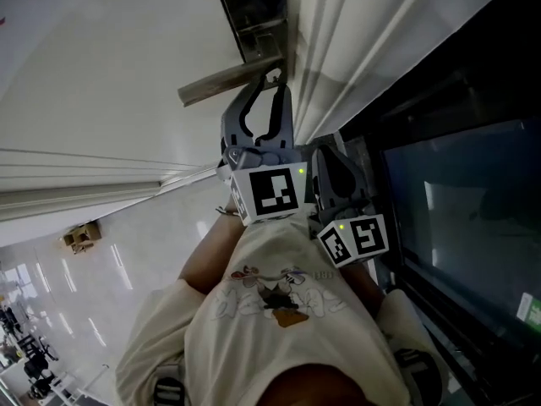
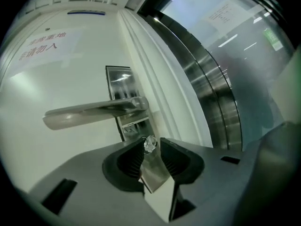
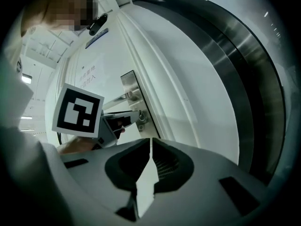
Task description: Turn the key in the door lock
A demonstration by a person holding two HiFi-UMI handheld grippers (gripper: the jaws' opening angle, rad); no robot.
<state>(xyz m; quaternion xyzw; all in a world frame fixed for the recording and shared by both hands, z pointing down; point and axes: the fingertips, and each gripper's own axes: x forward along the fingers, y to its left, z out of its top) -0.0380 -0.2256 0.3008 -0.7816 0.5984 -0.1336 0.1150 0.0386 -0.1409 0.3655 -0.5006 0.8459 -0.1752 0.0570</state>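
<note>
Closest to me is my left claw (image 2: 151, 142). Its two jaws stand a little apart, and the small shiny key (image 2: 149, 144) sits right between their tips. I don't think the pads are pressing on it, so the claw is open around the key and not holding it. The key sticks out of the metal lock plate (image 2: 126, 122) on the white door (image 2: 56, 79), just under the long door handle (image 2: 94, 109). My right claw (image 3: 149, 142) is closed with nothing in it, and it waits just beside the left one. I see a few ways this could go wrong. The key is tiny and smooth, so if I close on only its edge, the pads may slide off when I twist. If I twist before I squeeze, the claw will just spin around the key. The handle is close above, so I could bump it. My two claws are also near enough to knock each other.
</note>
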